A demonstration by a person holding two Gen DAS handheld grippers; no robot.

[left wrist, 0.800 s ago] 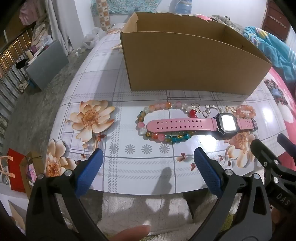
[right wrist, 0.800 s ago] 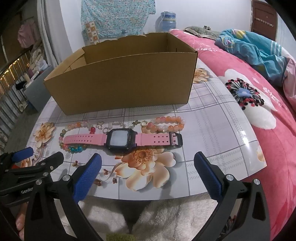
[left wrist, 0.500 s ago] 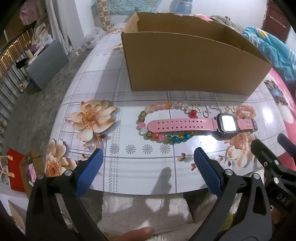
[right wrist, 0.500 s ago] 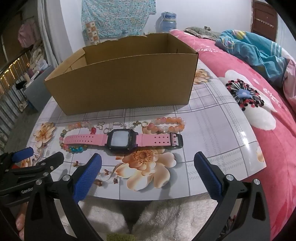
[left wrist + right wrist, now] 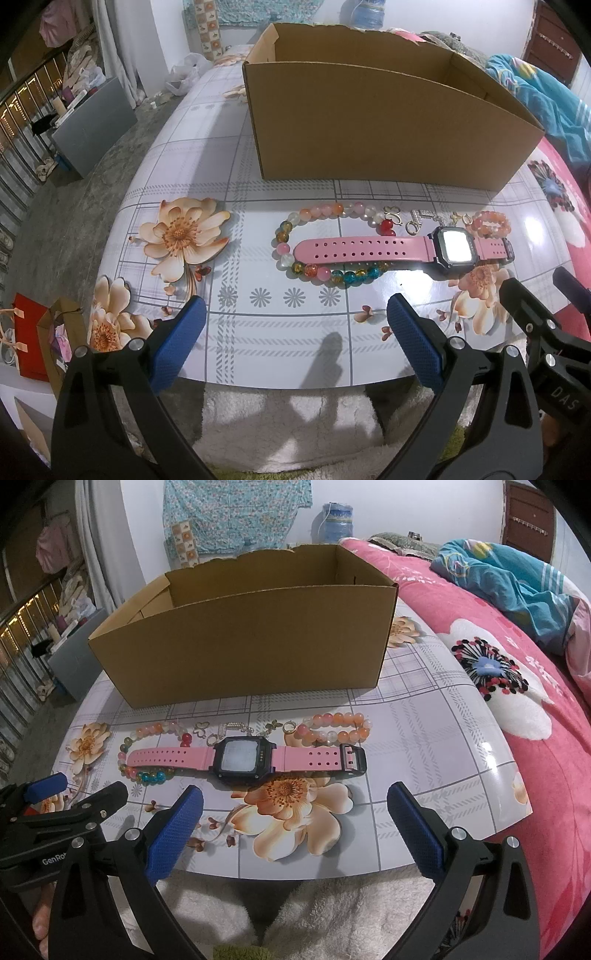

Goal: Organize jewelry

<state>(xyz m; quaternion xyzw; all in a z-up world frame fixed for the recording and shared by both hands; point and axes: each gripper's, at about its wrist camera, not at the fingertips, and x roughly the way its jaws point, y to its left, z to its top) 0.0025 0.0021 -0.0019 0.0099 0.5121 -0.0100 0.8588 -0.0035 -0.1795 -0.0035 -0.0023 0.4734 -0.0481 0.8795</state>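
A pink-strapped digital watch [image 5: 369, 250] [image 5: 243, 757] lies flat across a multicoloured bead bracelet [image 5: 314, 221] [image 5: 147, 775]. A smaller peach bead bracelet [image 5: 491, 225] [image 5: 338, 727] and small silver charms and rings [image 5: 410, 220] [image 5: 229, 729] lie just behind it. An open cardboard box [image 5: 388, 122] [image 5: 251, 642] stands behind the jewelry. My left gripper [image 5: 291, 343] hovers open over the table's near edge, nothing between its blue pads. My right gripper [image 5: 293, 827] is open too, in front of the watch face.
The table [image 5: 184, 155] [image 5: 443, 723] has a glossy floral cover. A bed with a pink floral cover [image 5: 517, 657] and a blue blanket [image 5: 509, 572] lies to the right. A white fluffy rug [image 5: 288, 417] sits below the table edge. A grey box [image 5: 92, 122] stands on the floor left.
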